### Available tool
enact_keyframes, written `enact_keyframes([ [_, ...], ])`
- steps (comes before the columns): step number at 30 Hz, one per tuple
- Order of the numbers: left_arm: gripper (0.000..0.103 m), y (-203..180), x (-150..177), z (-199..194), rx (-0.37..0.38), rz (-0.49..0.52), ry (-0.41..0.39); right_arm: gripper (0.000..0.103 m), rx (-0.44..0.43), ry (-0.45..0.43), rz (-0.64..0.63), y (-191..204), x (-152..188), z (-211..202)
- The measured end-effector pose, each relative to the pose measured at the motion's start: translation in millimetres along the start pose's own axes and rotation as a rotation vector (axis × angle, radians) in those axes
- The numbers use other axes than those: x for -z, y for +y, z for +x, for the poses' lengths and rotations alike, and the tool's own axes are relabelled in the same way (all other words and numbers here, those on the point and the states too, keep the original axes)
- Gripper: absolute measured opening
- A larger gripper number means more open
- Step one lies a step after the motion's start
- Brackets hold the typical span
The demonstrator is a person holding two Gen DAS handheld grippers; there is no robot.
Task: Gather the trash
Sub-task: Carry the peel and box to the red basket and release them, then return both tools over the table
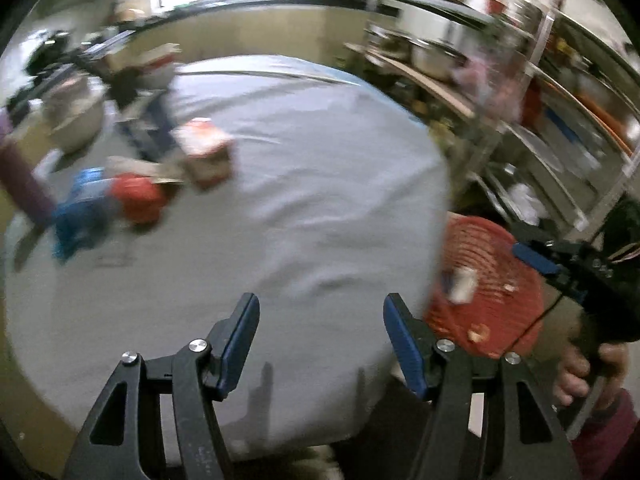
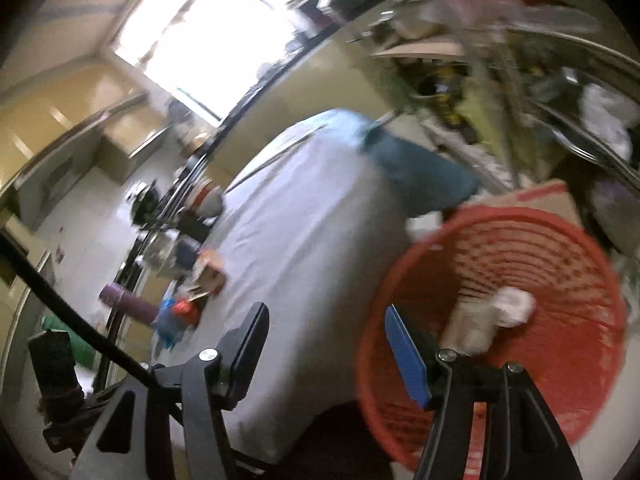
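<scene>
Grey cloth (image 1: 304,184) is covering the table under me, with cluttered kitchen shelves (image 1: 552,120) blurring past beyond it. I am looking at the trash still lying near the table's far left edge: a small crumpled carton (image 1: 206,152), a red wrapper (image 1: 138,198) just beside it and something blue and crinkled (image 1: 78,216) next to that. All of it is looking light and soft, likely to crush or slide on the cloth, so I am judging the carton best pinched across its body and the wrappers at a bunched fold. Beside the table's right edge the red mesh basket (image 2: 560,264) is already holding a white crumpled wad (image 2: 514,306) and a pale piece under it. My left gripper (image 1: 320,344) is hanging over bare cloth, about half open and gripping nothing. My right gripper (image 2: 328,348) is standing about half open too, empty, near the basket's rim.
</scene>
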State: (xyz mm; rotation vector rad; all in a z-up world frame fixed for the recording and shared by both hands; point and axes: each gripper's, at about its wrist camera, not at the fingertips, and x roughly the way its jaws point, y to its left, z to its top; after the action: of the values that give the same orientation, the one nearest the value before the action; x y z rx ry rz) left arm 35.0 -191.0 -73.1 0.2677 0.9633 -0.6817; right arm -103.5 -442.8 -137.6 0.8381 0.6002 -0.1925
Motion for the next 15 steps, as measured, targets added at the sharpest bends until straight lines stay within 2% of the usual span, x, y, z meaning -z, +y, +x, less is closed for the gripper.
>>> enact_keyframes([
  [4,0.072,43.7,9.0,-14.5,-0.149,-0.057,-0.041,0.065,-0.059,0.029,-0.079,47.4,1.8,22.7],
  [9,0.073,98.9,24.3,-20.4,-0.239,-0.158,-0.041,0.065,-0.116,0.092,-0.174,99.4,20.4,48.6],
  [15,0.073,149.7,45.9,-26.7,-0.306,-0.257,-0.038,0.065,-0.127,0.174,-0.218,121.7,45.8,71.0],
])
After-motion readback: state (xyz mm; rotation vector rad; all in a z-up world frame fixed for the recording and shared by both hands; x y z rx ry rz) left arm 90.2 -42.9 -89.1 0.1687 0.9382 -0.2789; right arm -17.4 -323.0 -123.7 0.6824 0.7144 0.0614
